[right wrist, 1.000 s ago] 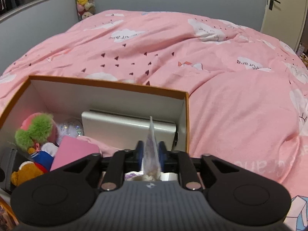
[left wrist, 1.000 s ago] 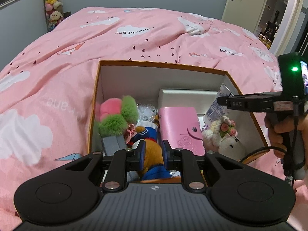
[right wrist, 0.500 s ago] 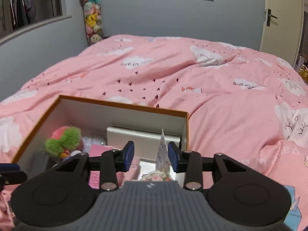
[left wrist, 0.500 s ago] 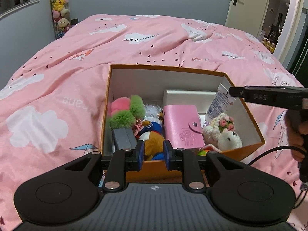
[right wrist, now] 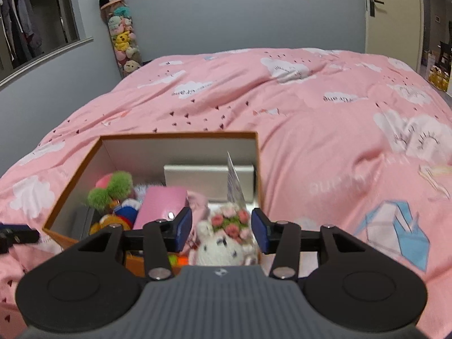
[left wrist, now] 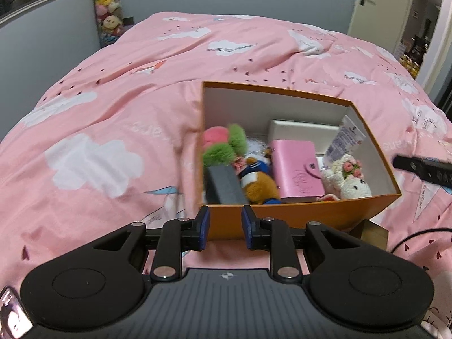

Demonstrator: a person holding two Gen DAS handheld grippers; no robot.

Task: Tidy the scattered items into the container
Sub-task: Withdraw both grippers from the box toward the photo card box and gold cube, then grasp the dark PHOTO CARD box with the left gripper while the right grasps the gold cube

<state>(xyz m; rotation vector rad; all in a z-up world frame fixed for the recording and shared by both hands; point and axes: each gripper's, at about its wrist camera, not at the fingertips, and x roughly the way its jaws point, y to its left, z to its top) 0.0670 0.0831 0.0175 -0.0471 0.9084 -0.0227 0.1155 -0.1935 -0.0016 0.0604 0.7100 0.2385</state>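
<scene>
Container is an orange cardboard box (left wrist: 296, 214) with white inner walls, open top, sitting on the bed's pink cloud-print duvet (left wrist: 99, 130). Contents, left to right in the left wrist view: pink-and-green fluffy pompom toy (left wrist: 223, 144), dark grey block (left wrist: 224, 188) at the near-left corner, brown plush in a blue-and-white outfit (left wrist: 255, 182), pink snap-button wallet (left wrist: 296, 175), white crocheted bunny with pink flower crown (left wrist: 349, 182), clear printed packet (left wrist: 343, 141) leaning on the right wall, silver-white flat case (left wrist: 299, 131) along the back. Something pale and glittery behind the pompom is too blurred to identify; small bright bits under the bunny in the right wrist view are cut off by the claw body. Left claw (left wrist: 224, 227) is released, jaws have just been opening, nothing between them, hanging just outside the box's near wall. Right claw (right wrist: 221, 228) is also released, jaws have just been opening, spread either side of the bunny (right wrist: 223, 240) without pressing it. Right claw tip (left wrist: 423, 168) pokes in at the frame edge, rest cut off.
</scene>
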